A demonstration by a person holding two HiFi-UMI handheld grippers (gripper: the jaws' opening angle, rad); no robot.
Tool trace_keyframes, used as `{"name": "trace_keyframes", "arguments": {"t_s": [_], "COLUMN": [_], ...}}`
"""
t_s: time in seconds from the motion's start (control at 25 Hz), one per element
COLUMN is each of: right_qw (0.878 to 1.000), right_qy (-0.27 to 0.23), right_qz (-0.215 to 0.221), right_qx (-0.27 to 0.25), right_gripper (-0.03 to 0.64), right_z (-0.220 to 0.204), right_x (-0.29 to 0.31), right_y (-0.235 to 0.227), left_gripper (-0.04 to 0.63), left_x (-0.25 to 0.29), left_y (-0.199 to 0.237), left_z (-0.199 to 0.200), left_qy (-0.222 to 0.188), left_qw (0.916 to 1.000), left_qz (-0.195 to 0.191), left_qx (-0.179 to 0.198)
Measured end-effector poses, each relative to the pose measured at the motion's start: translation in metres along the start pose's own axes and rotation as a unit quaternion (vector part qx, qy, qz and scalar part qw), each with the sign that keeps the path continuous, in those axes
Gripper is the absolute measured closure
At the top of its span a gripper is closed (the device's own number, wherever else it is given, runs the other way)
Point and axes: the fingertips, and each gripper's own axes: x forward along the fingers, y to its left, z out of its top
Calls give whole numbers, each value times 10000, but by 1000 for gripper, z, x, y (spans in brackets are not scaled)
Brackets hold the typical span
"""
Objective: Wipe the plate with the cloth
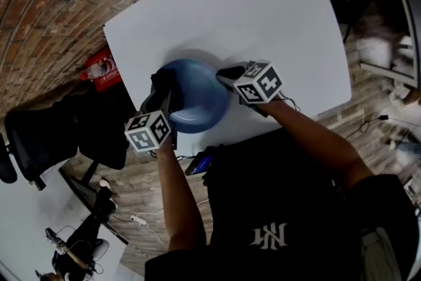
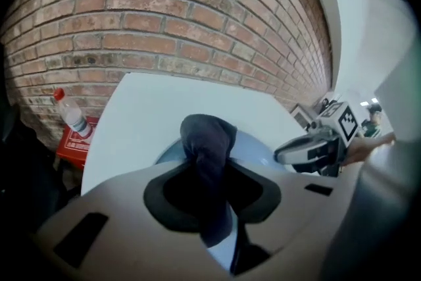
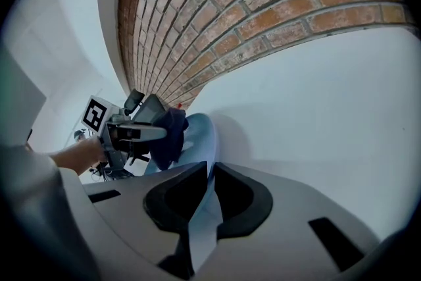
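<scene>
Clamping the right rim of the plate (image 1: 197, 105), the right tongs (image 1: 227, 76) have their dark pads drawn almost together on the thin pale-blue edge, which runs straight up between them in the right gripper view (image 3: 209, 191). The plate (image 3: 200, 135) is round, smooth and a plain matte blue, shallow, with a raised rim and no pattern. It sits over the bench (image 1: 263, 10) close to the near edge, about midway along it, and throws a soft shadow toward the far side. Whether its underside touches the bench cannot be told.

The left tongs (image 1: 164, 92) are closed on the cloth (image 1: 163, 81), a dark navy, bunched piece of fabric. In the left gripper view the cloth (image 2: 207, 141) fills the gap between the pads of those tongs (image 2: 210, 189), bulges forward past them in a rounded wad and hangs over the left part of the plate (image 2: 253, 145). The right tongs (image 2: 289, 153) show beyond it at the plate's other side. From the right gripper view the cloth (image 3: 168, 135) lies against the plate's inner face, held by the left tongs (image 3: 154, 131).

The bench is white and bare around the plate. Off its left edge, by the brick wall (image 2: 164, 10), a red box (image 1: 102, 69) with a bottle (image 2: 71, 116) stands on the floor near a black chair (image 1: 46, 135).
</scene>
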Motion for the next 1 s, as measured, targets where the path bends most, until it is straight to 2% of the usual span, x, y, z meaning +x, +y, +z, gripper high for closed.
{"name": "trace_keyframes", "arguments": {"t_s": [0.12,0.24,0.56,0.68,0.88,1.0], "right_qw": [10000,10000,9999,9999,9999,9998], "right_qy": [3,-46,-110,-103,-116,-123], "right_qz": [22,33,32,41,51,38], "right_qx": [0,52,64,33,-70,-122], "right_gripper": [558,558,558,558,557,558], "right_z": [0,0,0,1,1,1], "right_x": [0,0,2,3,2,2], "right_y": [1,1,3,4,4,5], "left_gripper": [509,510,511,511,511,511], "left_x": [9,25,64,69,72,69], "left_y": [-32,-62,-91,-88,-84,-80], "left_z": [13,14,-13,-16,-21,-22], "left_qy": [-296,-328,146,211,459,571], "left_qw": [9964,9882,9838,9883,9944,9950], "left_qz": [-679,-1264,-1465,-1253,-953,-757], "left_qx": [-406,-804,-1028,-846,-13,316]}}
